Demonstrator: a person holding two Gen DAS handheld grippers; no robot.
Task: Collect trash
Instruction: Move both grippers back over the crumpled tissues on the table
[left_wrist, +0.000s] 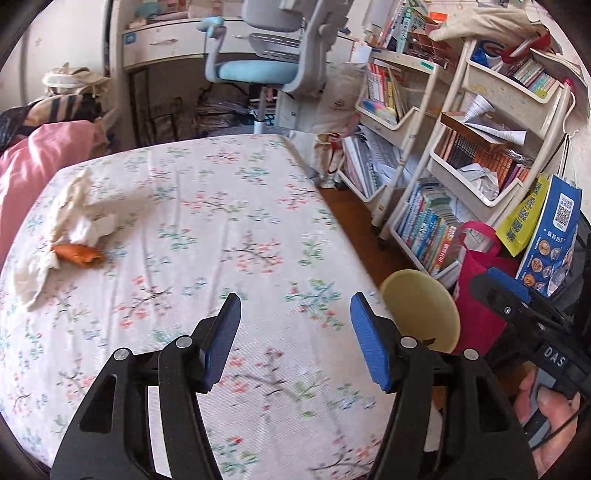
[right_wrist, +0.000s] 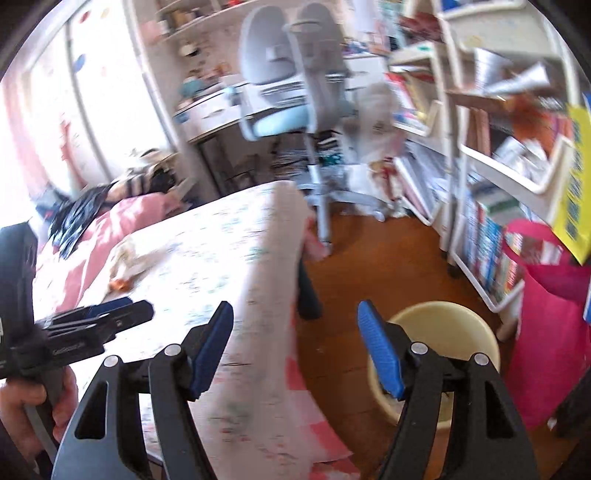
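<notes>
Left hand-held gripper (left_wrist: 295, 339) hovers, jaws spread and empty, above the near right part of the floral-sheeted bed (left_wrist: 221, 206). Crumpled white tissues with an orange scrap (left_wrist: 74, 236) lie at the far left. Right hand-held gripper (right_wrist: 295, 347), also spread and empty, straddles the bed's right edge; round cream plastic bin (right_wrist: 443, 332) stands on bare wooden floor (right_wrist: 376, 258) just beside it.

Daylight fills both views. In the right wrist view the window (right_wrist: 55, 110) at upper left is blown out to white glare, and everything is smeared by motion blur — the shelves (right_wrist: 498, 129) at right worst. The left wrist view is sharper, with mild blur. Fisheye bending curves the edges; corners go black.
</notes>
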